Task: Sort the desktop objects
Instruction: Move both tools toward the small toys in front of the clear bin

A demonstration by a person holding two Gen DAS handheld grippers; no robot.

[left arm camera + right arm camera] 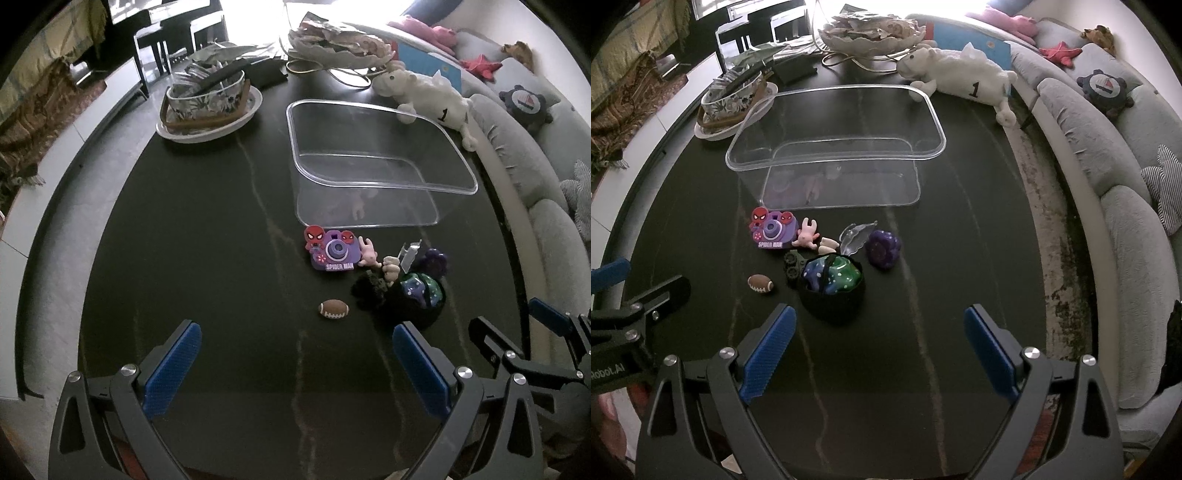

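Note:
A cluster of small toys lies on the dark table in front of a clear plastic bin. Among them are a purple Spider-Man toy camera, a small brown football, a pink figure, a dark toy car, a purple flower and a blue-green ball in a black cup. My left gripper hangs open above the table, short of the football. My right gripper is open too, just short of the cup. Neither holds anything.
A white plush sheep lies behind the bin. A floral basket on a white plate stands at the back left, a shell-shaped bowl behind. A grey sofa curves along the table's right edge.

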